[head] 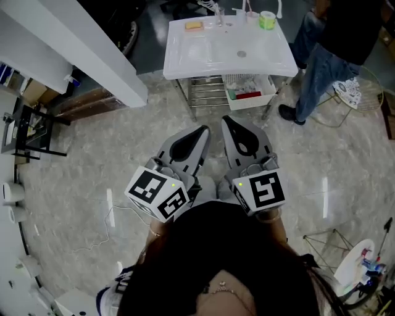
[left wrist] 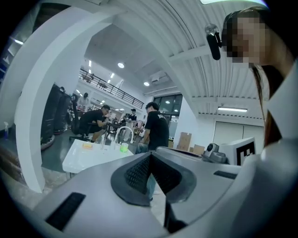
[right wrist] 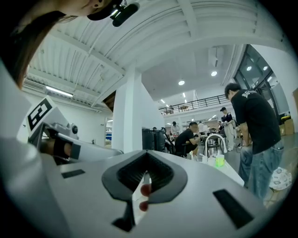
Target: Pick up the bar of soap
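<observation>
The bar of soap is a small orange-yellow block on the back left corner of the white sink, far ahead of me. In the left gripper view the soap shows as a small yellow patch on the sink top. My left gripper and right gripper are held side by side close to my body, pointing toward the sink. Both are shut with nothing between the pads, as the left gripper and right gripper show in their own views. In the right gripper view I cannot pick out the soap.
A person in a black shirt and jeans stands at the sink's right side. A green cup and a tap sit at the sink's back. A white basket hangs below. A white pillar rises at left.
</observation>
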